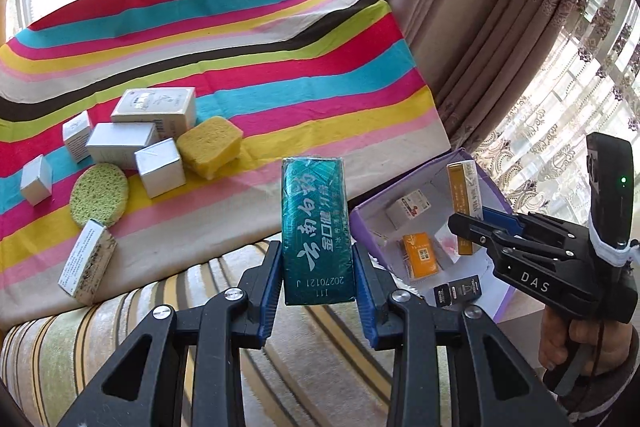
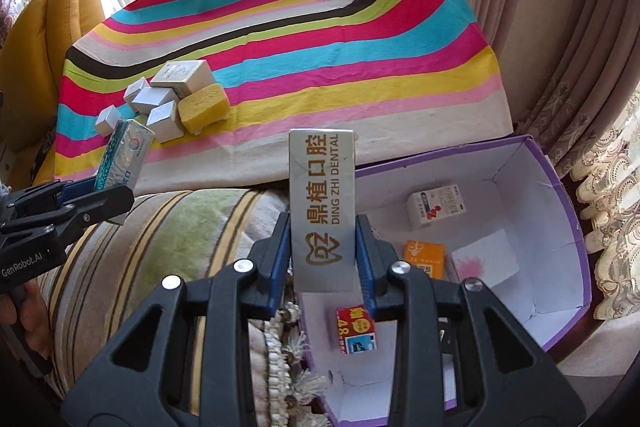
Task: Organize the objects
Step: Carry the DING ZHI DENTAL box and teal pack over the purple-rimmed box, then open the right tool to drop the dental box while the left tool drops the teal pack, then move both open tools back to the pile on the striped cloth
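From the left wrist view, the left gripper (image 1: 318, 267) is clamped on an upright teal toothpaste box (image 1: 316, 231), held over the striped sofa arm (image 1: 168, 307) just off the edge of the rainbow-striped cloth (image 1: 240, 59); only this view shows the green oval sponge (image 1: 99, 194) and a long box (image 1: 87, 267) near the cloth's front edge. The right wrist view shows the right gripper (image 2: 323, 251) gripping a silver dental box (image 2: 322, 203) at the near-left rim of the open purple bin (image 2: 560, 187), and a red-and-yellow packet (image 2: 357, 329) lying inside it. The bin's white floor has bare room around an orange box (image 2: 424, 259) and a white carton (image 2: 436, 205). Silver boxes (image 1: 120, 143) and a yellow sponge (image 1: 210, 145) cluster on the cloth; beige curtains (image 1: 460, 7) hang behind.
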The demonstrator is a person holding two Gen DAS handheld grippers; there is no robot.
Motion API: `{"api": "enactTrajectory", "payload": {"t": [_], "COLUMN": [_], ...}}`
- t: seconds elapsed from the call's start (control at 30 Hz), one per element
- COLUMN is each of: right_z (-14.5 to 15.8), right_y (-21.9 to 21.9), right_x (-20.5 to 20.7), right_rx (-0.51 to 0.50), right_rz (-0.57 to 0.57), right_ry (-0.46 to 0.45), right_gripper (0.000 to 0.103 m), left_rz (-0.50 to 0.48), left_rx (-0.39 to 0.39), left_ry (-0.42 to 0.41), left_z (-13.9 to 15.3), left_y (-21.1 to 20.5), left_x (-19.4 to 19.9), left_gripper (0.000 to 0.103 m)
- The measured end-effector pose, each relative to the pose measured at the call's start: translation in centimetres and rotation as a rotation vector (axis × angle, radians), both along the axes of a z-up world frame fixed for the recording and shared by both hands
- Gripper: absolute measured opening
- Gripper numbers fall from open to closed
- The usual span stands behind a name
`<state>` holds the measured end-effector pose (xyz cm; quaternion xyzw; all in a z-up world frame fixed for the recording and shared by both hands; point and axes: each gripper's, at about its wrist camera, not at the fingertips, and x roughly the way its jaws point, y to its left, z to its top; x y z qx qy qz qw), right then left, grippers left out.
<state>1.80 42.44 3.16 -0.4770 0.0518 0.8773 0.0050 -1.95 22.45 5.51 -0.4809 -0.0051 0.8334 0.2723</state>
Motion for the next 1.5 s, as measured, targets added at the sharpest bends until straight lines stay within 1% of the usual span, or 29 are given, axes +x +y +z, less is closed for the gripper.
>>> {"api": "enactTrajectory", "payload": {"t": [0.13,0.27,0.4,0.5,0.77,0.87,0.93,0.97,1.03,1.1,1.33,1.5], "right_z": [-0.2,-0.6,-0.8,-0.8,-0.6,-0.5,-0.5,-0.5,-0.5,-0.5,-0.2,0.2], "right_y": [2.4,5.0,7.5,9.1,12.5,13.3,13.7,13.9,14.0,13.9,12.6,11.3], "right_x": [1.0,2.0,2.9,3.5,4.6,4.8,4.9,4.8,4.9,4.8,4.5,4.1], "right_rx": [0.051,0.061,0.092,0.124,0.189,0.197,0.194,0.191,0.184,0.181,0.179,0.184], "right_rz": [-0.054,-0.105,-0.168,-0.214,-0.315,-0.341,-0.356,-0.36,-0.365,-0.359,-0.326,-0.286], "right_ry": [-0.002,-0.012,-0.019,-0.018,-0.021,-0.022,-0.023,-0.025,-0.026,-0.022,-0.012,-0.008], "right_gripper": [0.035,0.035,0.035,0.035,0.035,0.035,0.035,0.036,0.048,0.055,0.06,0.062], "left_rz": [-0.072,-0.139,-0.187,-0.214,-0.25,-0.256,-0.251,-0.248,-0.242,-0.238,-0.208,-0.171], "left_rx": [-0.007,-0.015,-0.026,-0.028,-0.018,0.001,0.007,0.011,0.02,0.026,0.038,0.054], "left_ry": [-0.005,-0.01,-0.022,-0.025,-0.035,-0.041,-0.047,-0.05,-0.051,-0.051,-0.045,-0.043], "left_z": [-0.1,-0.2,-0.6,-0.8,-1.0,-1.0,-1.1,-1.1,-1.0,-0.9,-0.6,-0.3], "left_y": [3.1,5.8,8.0,9.3,11.4,11.7,11.7,11.6,11.4,11.2,9.9,8.2], "left_x": [0.5,0.9,1.1,1.2,0.8,0.7,0.6,0.6,0.5,0.5,0.2,-0.2], "left_gripper": [0.035,0.035,0.035,0.035,0.035,0.037,0.042,0.042,0.044,0.044,0.045,0.045]}}
